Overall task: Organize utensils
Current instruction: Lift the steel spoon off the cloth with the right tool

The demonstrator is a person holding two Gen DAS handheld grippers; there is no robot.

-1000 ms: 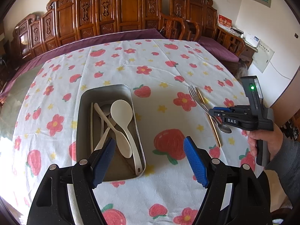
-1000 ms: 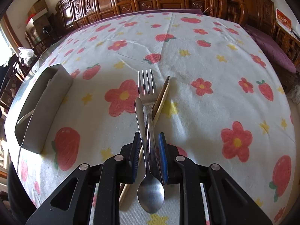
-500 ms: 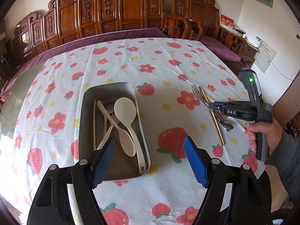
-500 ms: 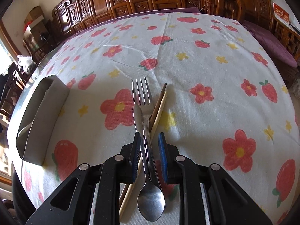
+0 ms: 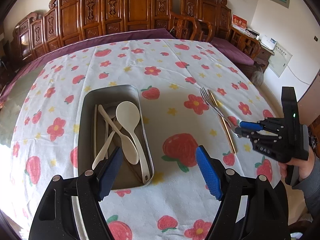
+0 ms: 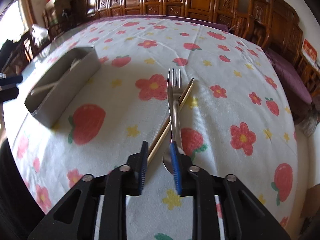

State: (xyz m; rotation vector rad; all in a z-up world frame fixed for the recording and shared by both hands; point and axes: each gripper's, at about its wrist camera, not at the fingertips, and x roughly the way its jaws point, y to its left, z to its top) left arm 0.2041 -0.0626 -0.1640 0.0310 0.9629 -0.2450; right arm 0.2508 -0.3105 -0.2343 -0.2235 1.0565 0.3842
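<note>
Right wrist: right gripper (image 6: 158, 156) just opening, gap empty; spoon (image 6: 173, 120) beside right pad.

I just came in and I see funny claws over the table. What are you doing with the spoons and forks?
A person is tidying utensils with a claw-like gripper in each hand. The left gripper hangs open over the near end of the metal tray, where white spoons already lie. The right gripper is at the fork, metal spoon and chopsticks lying together on the tablecloth. Its jaws have just been opening and nothing looks pinched between them, so those three are not in the tray yet.
</note>
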